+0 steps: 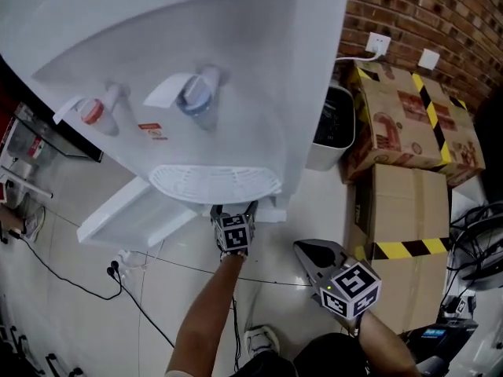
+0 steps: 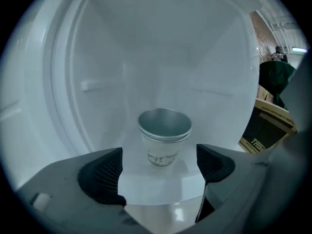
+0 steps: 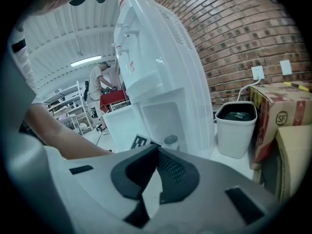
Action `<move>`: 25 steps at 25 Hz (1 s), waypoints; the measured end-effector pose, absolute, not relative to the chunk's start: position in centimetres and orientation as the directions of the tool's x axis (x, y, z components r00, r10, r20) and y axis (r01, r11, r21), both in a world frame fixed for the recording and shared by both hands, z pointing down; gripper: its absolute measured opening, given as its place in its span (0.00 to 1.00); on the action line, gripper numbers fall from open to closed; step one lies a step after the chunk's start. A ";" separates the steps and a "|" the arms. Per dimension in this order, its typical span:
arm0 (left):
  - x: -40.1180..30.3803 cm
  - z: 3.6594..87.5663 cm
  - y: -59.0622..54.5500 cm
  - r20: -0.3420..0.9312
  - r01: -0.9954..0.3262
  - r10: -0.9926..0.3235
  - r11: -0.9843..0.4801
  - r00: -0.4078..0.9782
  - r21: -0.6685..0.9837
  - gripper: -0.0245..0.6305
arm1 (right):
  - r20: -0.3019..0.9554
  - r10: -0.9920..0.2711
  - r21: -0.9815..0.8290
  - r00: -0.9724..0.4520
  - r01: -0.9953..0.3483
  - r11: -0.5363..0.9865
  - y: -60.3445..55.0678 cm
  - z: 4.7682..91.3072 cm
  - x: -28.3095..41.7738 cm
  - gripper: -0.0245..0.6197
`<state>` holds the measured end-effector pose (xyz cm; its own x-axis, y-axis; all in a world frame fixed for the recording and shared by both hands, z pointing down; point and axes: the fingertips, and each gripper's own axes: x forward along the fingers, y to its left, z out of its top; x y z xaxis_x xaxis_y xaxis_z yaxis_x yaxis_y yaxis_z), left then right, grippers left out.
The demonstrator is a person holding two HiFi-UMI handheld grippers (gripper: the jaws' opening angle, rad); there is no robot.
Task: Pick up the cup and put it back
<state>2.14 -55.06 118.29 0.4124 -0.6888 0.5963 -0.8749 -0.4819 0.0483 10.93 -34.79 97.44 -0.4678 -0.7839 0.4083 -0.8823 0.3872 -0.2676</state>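
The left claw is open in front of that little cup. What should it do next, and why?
Probably ease the left gripper forward until the cup sits between its pads. The jaws stand wide apart, lined up with the upright cup, which stands beyond their tips, untouched.

A red brick wall (image 1: 424,6) carries two white sockets (image 1: 379,44). Under it stand cardboard boxes (image 1: 409,124) with black-yellow tape and a white waste bin (image 1: 321,157). The floor (image 1: 71,320) is of pale tiles, with black cables (image 1: 146,313) lying on it. A ceiling tube light (image 3: 87,61) is lit.
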 end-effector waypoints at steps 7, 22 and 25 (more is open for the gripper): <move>4.0 117.7 -56.7 0.486 -0.868 -0.751 -0.496 0.446 0.031 0.71 | 0.412 -0.795 -0.300 -0.445 -0.890 0.343 -34.3 99.6 11.6 0.05; 4.4 115.0 -56.9 0.416 -0.848 -0.772 -0.530 0.481 -0.004 0.55 | 0.396 -0.816 -0.290 -0.422 -0.900 0.325 -35.1 99.8 12.1 0.05; 3.7 113.5 -55.2 0.421 -0.839 -0.757 -0.544 0.499 0.016 0.55 | 0.402 -0.811 -0.321 -0.425 -0.895 0.310 -34.8 99.6 11.8 0.05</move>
